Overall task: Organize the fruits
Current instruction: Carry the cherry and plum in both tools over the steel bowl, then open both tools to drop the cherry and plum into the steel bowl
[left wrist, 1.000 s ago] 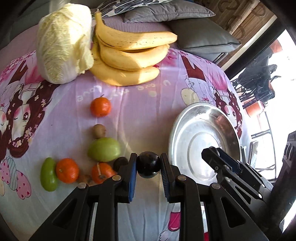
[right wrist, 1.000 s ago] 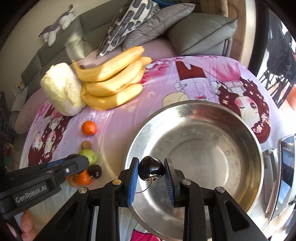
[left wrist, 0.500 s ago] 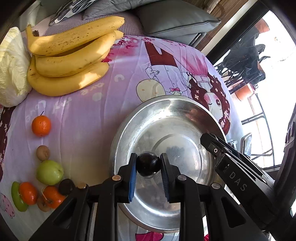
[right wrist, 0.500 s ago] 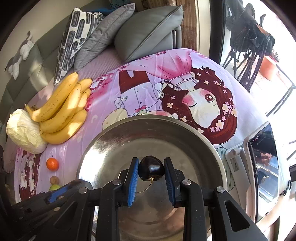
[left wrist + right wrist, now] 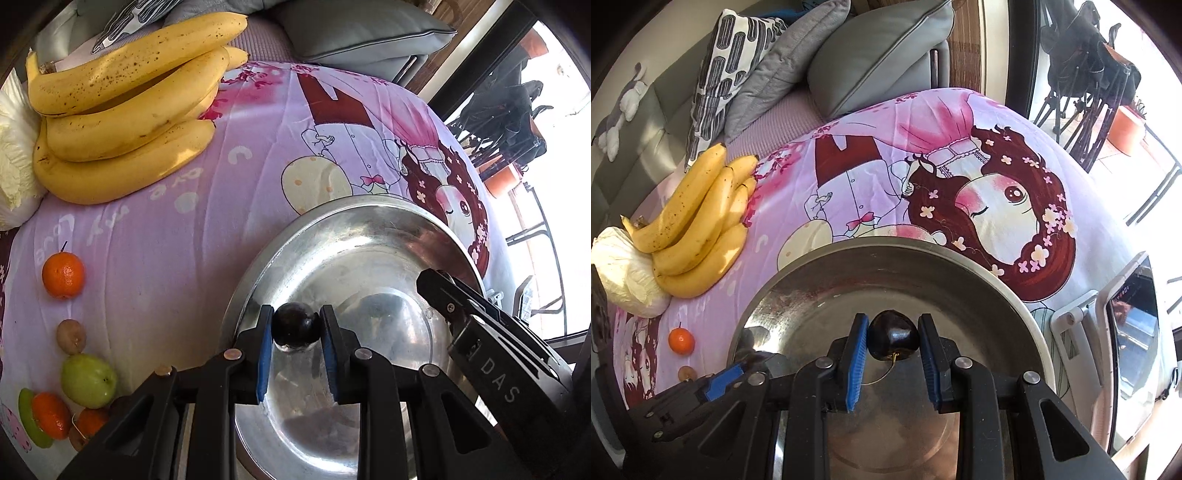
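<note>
- Pink cartoon-print cloth covers the whole work surface; grey cushions lie beyond it at 12 o'clock.
- Steel bowl, round and shiny, fills the lower middle of both wrist views. We see nothing lying loose in it (only dark reflections on the floor).
- Banana bunch sits at 10 o'clock from the bowl, touching a pale cabbage on its far left.
- Loose small fruit at 8 to 9 o'clock of the bowl in the left wrist view: one mandarin alone, then a brown round fruit, a green apple, and two more orange fruits beside a green one at the frame edge.
- Left gripper: blue-padded jaws pressed on a dark plum, held over the bowl's near-left part.
- Right gripper: jaws clamped on a dark cherry-like fruit with a thin stem trailing below, also over the bowl.
- We cannot tell whether either dark fruit touches the bowl's floor.
</note>
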{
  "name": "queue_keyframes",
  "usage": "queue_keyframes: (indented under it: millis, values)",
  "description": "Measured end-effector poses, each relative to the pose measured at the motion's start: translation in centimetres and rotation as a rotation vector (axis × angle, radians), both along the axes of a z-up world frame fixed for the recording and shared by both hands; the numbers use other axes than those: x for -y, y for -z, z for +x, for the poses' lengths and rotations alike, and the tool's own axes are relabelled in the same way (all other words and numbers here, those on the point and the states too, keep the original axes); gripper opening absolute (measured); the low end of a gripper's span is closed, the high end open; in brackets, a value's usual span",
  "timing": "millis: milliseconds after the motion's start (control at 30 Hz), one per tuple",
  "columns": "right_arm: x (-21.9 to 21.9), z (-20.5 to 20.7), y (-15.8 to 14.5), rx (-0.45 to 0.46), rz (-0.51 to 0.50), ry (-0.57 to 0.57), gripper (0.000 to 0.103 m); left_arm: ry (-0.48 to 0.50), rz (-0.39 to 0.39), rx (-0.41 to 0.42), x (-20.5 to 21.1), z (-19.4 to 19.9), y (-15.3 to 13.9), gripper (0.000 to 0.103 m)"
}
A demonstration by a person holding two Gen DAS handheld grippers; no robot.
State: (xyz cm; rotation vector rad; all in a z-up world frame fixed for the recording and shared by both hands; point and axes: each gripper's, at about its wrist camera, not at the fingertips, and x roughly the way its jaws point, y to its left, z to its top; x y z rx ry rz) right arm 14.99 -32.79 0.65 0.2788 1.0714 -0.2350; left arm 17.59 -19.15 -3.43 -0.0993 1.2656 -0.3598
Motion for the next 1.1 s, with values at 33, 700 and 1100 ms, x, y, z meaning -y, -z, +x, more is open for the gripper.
queue_keyframes:
  millis: [33,700,1100]
  values:
    - [-0.1,0.1,0.2,-0.004,-0.003,-0.002,0.03,0.003,0.002,-0.001,0.0,0.0,0.1,0.026]
    - [-0.2,0.4,1.2,-0.062,-0.036,-0.011,0.036,0.033,0.037,0.005,0.5,-0.4,0.2,0.026]
    - [0.3,-0.5,-0.8,0.004,-0.039,-0.003,0.061,0.018,0.026,0.008,-0.1,-1.3,-1.0,0.048]
